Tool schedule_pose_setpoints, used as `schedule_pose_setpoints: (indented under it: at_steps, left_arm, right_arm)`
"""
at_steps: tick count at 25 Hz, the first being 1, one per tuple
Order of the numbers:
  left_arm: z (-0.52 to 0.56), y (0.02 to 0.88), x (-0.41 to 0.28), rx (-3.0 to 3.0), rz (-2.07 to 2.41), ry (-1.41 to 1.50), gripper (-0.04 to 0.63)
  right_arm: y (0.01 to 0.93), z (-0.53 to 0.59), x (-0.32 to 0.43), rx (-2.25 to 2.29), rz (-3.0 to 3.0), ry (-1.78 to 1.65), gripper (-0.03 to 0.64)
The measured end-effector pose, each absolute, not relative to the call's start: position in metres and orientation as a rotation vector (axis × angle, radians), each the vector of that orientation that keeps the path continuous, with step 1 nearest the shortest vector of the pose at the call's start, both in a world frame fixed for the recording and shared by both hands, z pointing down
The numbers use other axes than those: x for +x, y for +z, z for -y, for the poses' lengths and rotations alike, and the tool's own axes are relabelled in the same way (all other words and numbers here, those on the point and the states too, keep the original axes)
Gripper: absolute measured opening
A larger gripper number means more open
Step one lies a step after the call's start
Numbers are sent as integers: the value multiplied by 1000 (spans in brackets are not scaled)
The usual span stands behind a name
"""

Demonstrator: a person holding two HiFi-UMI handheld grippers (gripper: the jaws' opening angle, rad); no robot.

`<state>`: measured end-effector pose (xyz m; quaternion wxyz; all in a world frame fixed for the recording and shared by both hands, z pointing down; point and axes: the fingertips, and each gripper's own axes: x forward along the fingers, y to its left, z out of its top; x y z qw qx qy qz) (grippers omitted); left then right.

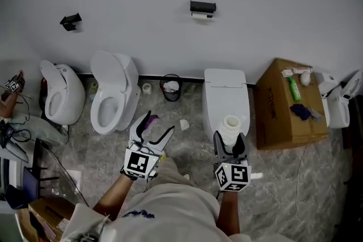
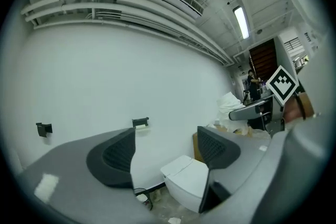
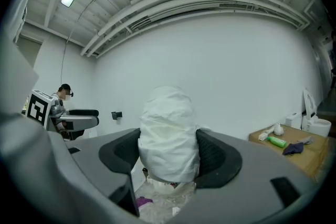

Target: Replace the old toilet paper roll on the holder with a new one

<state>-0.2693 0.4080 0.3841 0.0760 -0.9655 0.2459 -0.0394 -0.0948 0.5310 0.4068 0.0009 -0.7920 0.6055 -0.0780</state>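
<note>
The new toilet paper roll [image 3: 169, 136], soft, white and wrinkled, stands upright in the clenched right tongs [image 3: 168, 153], whose ribbed dark pads press on both its sides. The left tongs [image 2: 165, 152] are released: their pads stand apart, and only wall and porcelain show through the gap. On the plain white wall ahead hangs the black holder [image 1: 202, 7] with the old roll [image 1: 199, 16], thin and pale, under it. Between the person and that wall sits a closed white toilet [image 1: 226, 96], boxy and glossy, right below the holder (it fills the floor on the straight line there). To its left a small dark bin [image 1: 171, 88] stands against the wall, then two rounded toilets with raised lids [image 1: 113, 93]. A second black holder [image 1: 71, 21] is fixed to the wall further left. Right of the closed toilet is a brown cardboard box [image 1: 278, 107], carrying a green bottle [image 1: 294, 89] and a dark crumpled cloth [image 1: 302, 111]. The floor [image 1: 295, 178] is grey veined stone, with scraps of paper.
</note>
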Motion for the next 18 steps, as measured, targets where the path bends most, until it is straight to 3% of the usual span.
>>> schedule_pose_setpoints:
  at_steps: [2,8,18]
  left_arm:
    - [-406,384,-266,-2924,-717,-117,444]
    - [-381,380,-258,-2967,-688,-112,552]
    - [-299,351,-240,-2911,-654,4,559]
  right_arm:
    - [409,-527,-94,-2484,-1904,-260,308]
    - [411,-501,-89,-2482,-1912,-277,308]
    - [397,-426,-63,-2544,-1911,-316,308]
